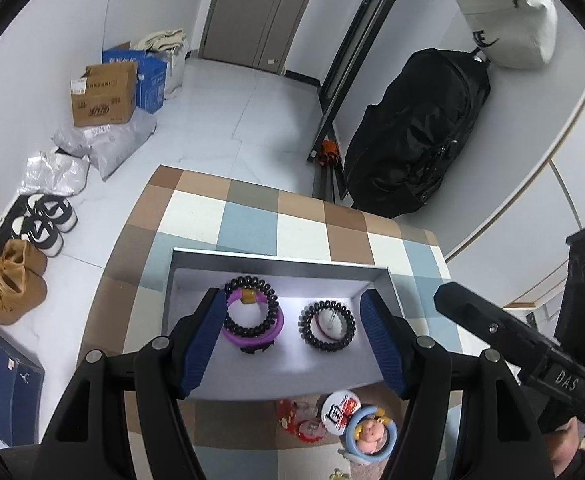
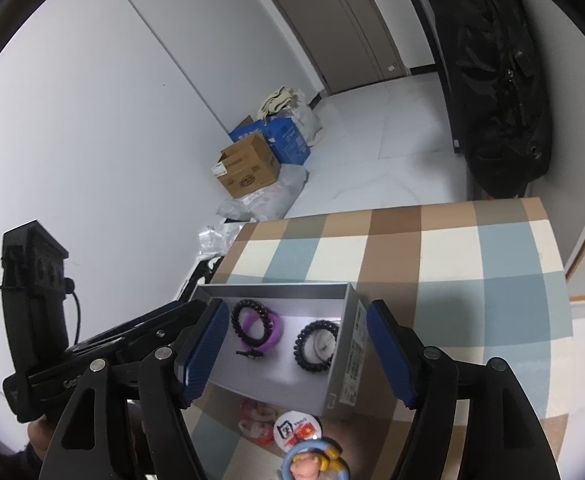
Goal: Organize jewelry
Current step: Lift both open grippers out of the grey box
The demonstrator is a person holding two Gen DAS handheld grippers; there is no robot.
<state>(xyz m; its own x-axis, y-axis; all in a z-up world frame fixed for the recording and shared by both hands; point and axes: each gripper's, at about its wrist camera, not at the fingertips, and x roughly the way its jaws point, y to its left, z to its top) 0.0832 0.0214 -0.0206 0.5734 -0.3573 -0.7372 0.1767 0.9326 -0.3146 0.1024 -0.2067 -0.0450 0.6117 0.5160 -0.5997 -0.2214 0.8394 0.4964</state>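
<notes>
A grey open box (image 1: 276, 260) (image 2: 348, 354) sits on the checked tablecloth. Inside lie a purple bangle (image 1: 254, 334) (image 2: 266, 334) with a black spiral hair tie (image 1: 252, 304) (image 2: 248, 320) on it, and a second black spiral tie (image 1: 326, 324) (image 2: 316, 346) around a white round piece. My left gripper (image 1: 294, 344) is open above the box, empty. My right gripper (image 2: 294, 354) is open above the box, empty. In front of the box lie a round white badge (image 1: 338, 408) (image 2: 296, 428), a blue-ringed doll charm (image 1: 368, 434) (image 2: 312, 462) and a red trinket (image 1: 298, 420) (image 2: 256, 420).
The checked table (image 1: 252, 216) (image 2: 472, 248) ends at a white tiled floor. Cardboard boxes (image 1: 104, 92) (image 2: 248, 164), parcels and shoes (image 1: 44, 220) line the left wall. A black bag (image 1: 416, 132) (image 2: 496, 80) stands beyond the table's far edge.
</notes>
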